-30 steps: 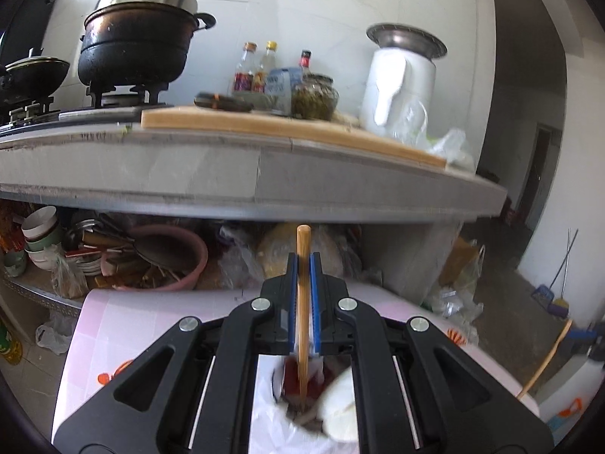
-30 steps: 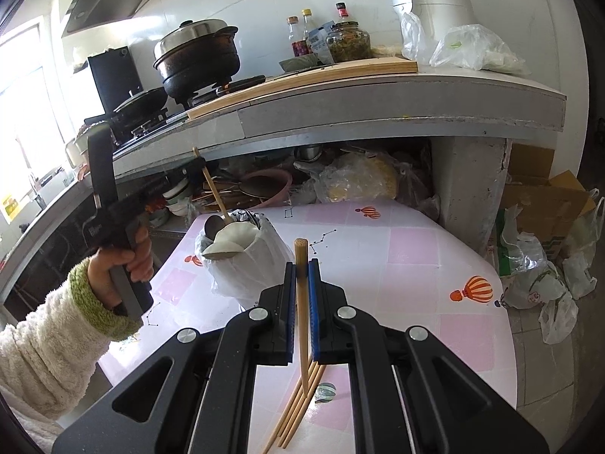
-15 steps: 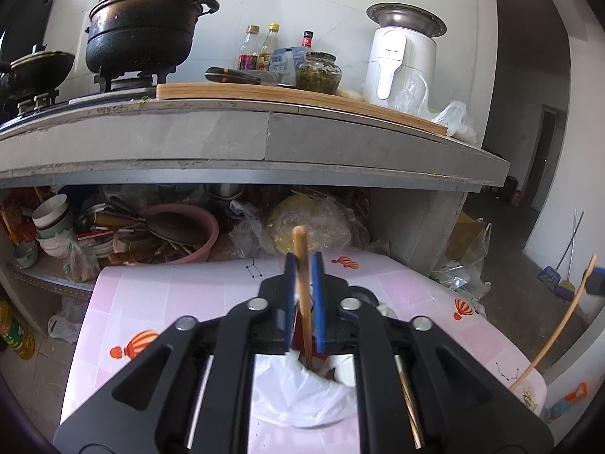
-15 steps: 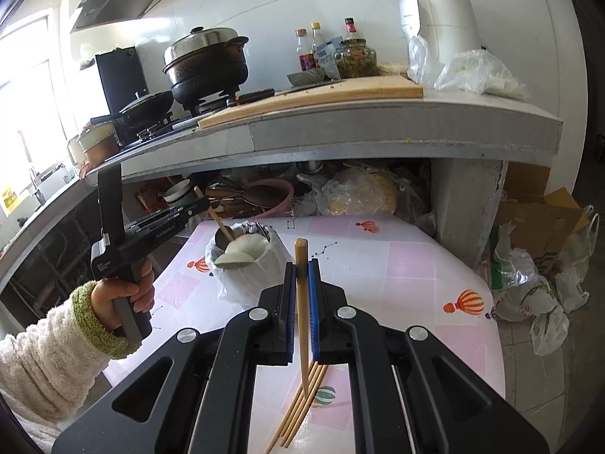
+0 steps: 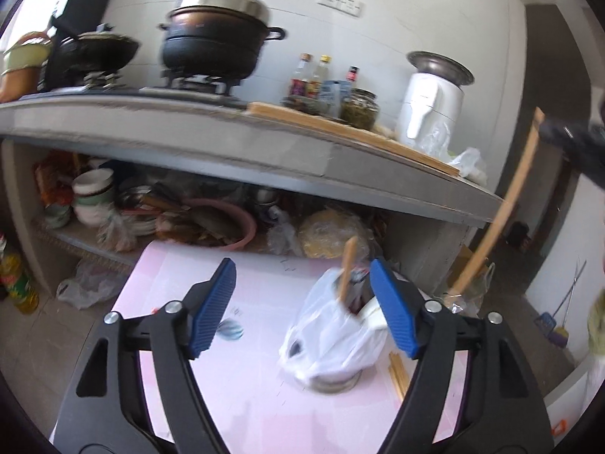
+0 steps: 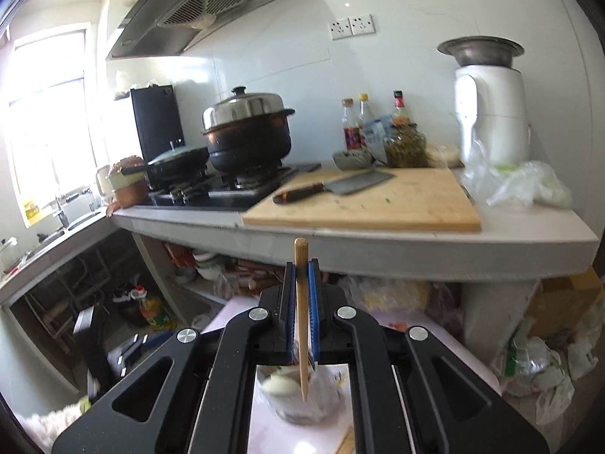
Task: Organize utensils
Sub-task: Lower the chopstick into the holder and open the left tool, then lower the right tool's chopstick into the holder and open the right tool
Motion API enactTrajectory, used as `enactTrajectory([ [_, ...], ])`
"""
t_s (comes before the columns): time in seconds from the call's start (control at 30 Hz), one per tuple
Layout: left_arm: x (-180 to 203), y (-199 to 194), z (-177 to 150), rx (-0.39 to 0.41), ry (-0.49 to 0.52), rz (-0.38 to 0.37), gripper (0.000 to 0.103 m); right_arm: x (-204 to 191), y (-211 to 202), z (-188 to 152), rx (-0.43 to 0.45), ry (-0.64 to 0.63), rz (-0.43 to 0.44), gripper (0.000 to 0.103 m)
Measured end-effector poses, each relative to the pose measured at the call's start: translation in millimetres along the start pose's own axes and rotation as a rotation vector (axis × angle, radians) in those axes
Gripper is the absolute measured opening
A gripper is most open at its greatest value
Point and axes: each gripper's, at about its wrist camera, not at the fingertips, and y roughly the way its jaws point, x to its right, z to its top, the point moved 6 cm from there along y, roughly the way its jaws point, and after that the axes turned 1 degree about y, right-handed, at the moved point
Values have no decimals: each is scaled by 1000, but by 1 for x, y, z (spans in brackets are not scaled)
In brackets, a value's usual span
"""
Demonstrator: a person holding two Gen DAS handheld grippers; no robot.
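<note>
A low table with a pale pink patterned top [image 5: 242,389] stands before a grey concrete kitchen counter [image 6: 378,249] bearing a rectangular wooden chopping board [image 6: 382,204]. On the table sits a round metal utensil holder wrapped in a white plastic bag [image 5: 332,344]; a wooden-handled utensil [image 5: 347,268] stands in it, tilted, with a white spoon beside it. The left gripper [image 5: 302,308] has its blue-padded jaws spread wide and holds nothing; the holder lies between them, closer to the right-hand pad. The right gripper [image 6: 302,302] is clamped on a single light wooden chopstick [image 6: 301,317], which is nearly upright, its lower tip hanging just above the bagged holder's mouth. More wooden chopsticks [image 5: 397,372] lie flat on the table just beside the holder's base.
</note>
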Motion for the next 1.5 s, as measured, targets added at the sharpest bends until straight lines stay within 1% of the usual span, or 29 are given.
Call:
enactTrajectory([
  [0.07, -15, -12, -12, -14, -27, 22, 75, -7, 19, 12, 5, -7, 6, 7],
  [0.13, -33, -25, -29, -31, -55, 52, 77, -13, 43, 17, -10, -12, 1, 7],
  [0.27, -69, -46, -63, -61, -96, 134, 78, -24, 91, 12, -50, -18, 4, 7],
  [0.37, -92, -61, -88, -78, -103, 207, 78, -30, 118, -3, -83, -34, -9, 7],
  [0.4, -97, -66, -92, -68, -103, 226, 78, -30, 125, -9, -94, -41, -18, 7],
  [0.47, -105, -76, -99, -40, -107, 240, 78, -31, 142, -23, -121, -59, -39, 7],
  [0.5, -109, -79, -103, -38, -109, 248, 78, -31, 150, -31, -134, -69, -52, 7],
  [0.57, -115, -81, -107, -43, -105, 272, 78, -32, 161, -45, -158, -85, -60, 7],
  [0.67, -122, -79, -112, -59, -118, 272, 78, -32, 178, -67, -208, -99, -66, 7],
  [0.9, -120, -69, -118, -88, -122, 254, 78, -34, 194, -109, -299, -126, -72, 7],
  [0.93, -119, -69, -120, -95, -122, 253, 78, -34, 192, -112, -285, -129, -66, 7],
  [1.0, -117, -67, -122, -106, -125, 249, 78, -36, 191, -113, -288, -132, -60, 7],
  [1.2, -111, -72, -123, -98, -128, 238, 78, -45, 194, -114, -325, -129, -19, 7],
  [1.33, -109, -76, -122, -97, -125, 243, 78, -49, 195, -113, -348, -110, 3, 8],
  [1.4, -109, -78, -122, -99, -125, 246, 78, -48, 191, -110, -342, -86, 20, 12],
  [1.43, -109, -78, -123, -100, -124, 247, 78, -47, 187, -109, -339, -73, 31, 21],
  [1.47, -108, -79, -123, -102, -124, 248, 78, -46, 183, -107, -331, -56, 40, 27],
  [1.5, -108, -80, -123, -102, -124, 247, 78, -45, 177, -104, -316, -43, 49, 28],
])
